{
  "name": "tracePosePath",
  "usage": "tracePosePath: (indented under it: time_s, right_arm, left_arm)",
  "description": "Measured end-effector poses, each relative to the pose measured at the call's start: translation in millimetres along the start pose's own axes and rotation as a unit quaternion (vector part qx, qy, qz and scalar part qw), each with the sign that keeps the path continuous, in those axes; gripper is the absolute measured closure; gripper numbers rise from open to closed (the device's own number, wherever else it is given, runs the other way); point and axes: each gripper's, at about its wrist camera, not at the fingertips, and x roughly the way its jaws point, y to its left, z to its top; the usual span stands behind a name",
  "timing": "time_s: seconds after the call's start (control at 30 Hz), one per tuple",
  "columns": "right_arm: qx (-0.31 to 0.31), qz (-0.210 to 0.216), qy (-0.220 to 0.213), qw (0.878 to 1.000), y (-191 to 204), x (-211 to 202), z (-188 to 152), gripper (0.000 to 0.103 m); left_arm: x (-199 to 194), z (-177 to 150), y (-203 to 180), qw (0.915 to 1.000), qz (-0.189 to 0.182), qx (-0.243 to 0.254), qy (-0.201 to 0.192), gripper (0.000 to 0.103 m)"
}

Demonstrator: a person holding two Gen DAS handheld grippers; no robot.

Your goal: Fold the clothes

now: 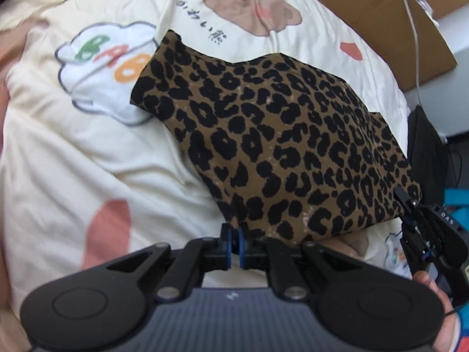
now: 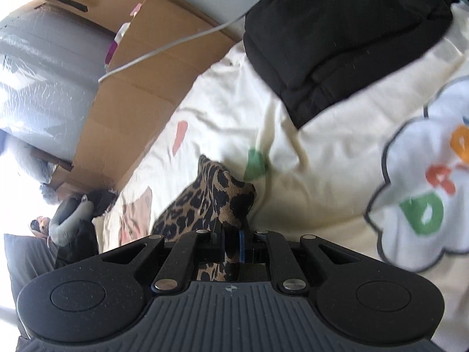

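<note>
Left wrist view: a cream bedspread [image 1: 96, 158] printed with bears, hearts and a flower-shaped patch fills nearly everything, and the leopard-print garment [image 1: 281, 143] lies on top of it, right of that flower patch. The garment is brown with black spots, doubled over into a rough slab. Its long axis runs from the corner next to the flower patch, at the upper left, down to the lower right, and its near edge is lifted off the bedspread. To the garment's left the bedspread is bare and wrinkled, giving open room. On its right the garment ends near the bed's edge, where a flattened cardboard box [image 1: 390, 20] and a white cable [image 1: 411, 29] lie.

In the right wrist view a folded black garment [image 2: 346, 38] sits on the bedspread beyond the leopard one and apart from it.

The left gripper [image 1: 234, 245] has its blue-padded fingers pressed close together at the leopard garment's near left corner; whether cloth sits between them cannot be told. The right gripper [image 2: 233, 245] pinches the garment's other near corner, a bunched peak of spotted cloth [image 2: 222, 193] standing up from its fingers. In the left view that gripper shows at the garment's lower right corner.
</note>
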Motion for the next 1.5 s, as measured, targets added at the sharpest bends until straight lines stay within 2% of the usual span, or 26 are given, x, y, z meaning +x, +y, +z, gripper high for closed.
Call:
tracePosePath:
  time_s: [0.3,0.53,0.67,0.9,1.03,1.13,1.23,1.3,1.37,1.43,1.5]
  right_arm:
    - [-0.021,-0.003,-0.009,1.0,6.9,-4.4,28.7,0.096]
    - [-0.011,-0.018,-0.01,1.0,-10.1,0.3,38.4,0.096]
    - [-0.008,-0.018,-0.014,1.0,-21.9,1.0,39.4,0.096]
    - [0.024,-0.035,-0.007,0.999,-48.2,2.3,43.2,0.092]
    - [0.03,-0.035,-0.023,0.999,-51.8,-6.7,39.3,0.088]
    - [0.019,-0.041,-0.04,0.998,-50.0,-23.5,36.7,0.087]
    - [0.028,-0.034,-0.056,0.997,-53.3,-41.5,33.0,0.076]
    - [0.037,-0.029,-0.06,0.997,-56.4,-48.5,28.8,0.074]
    - [0.048,-0.024,-0.061,0.997,-59.3,-52.1,22.2,0.066]
    - [0.057,-0.022,-0.059,0.996,-62.4,-55.0,15.5,0.065]
    - [0.071,-0.019,-0.058,0.996,-65.5,-57.6,8.4,0.065]
  left_arm:
    - [3.7,-18.8,-9.9,0.9993,-0.029,-0.02,0.016,0.098]
    - [21.4,-34.6,-12.8,0.9978,-0.04,-0.046,0.028,0.098]
    - [31.5,-41.3,-13.6,0.9973,-0.05,-0.041,0.035,0.098]
    - [44.9,-41.6,-2.6,0.9955,-0.044,-0.066,0.051,0.097]
    - [39.1,-49.1,17.7,0.9941,-0.021,-0.065,0.084,0.098]
    - [26.8,-46.4,24.9,0.9956,-0.009,-0.031,0.088,0.099]
    - [14.7,-33.8,26.0,0.997,0.004,-0.005,0.077,0.096]
    - [8.9,-21.6,18.1,0.997,0.003,0.028,0.072,0.09]
    - [3.3,-9.2,9.6,0.9959,0.001,0.061,0.067,0.088]
    - [-2.3,3.2,1.1,0.9936,-0.001,0.094,0.063,0.085]
    - [-12.0,12.0,-13.1,0.9883,-0.003,0.143,0.052,0.074]
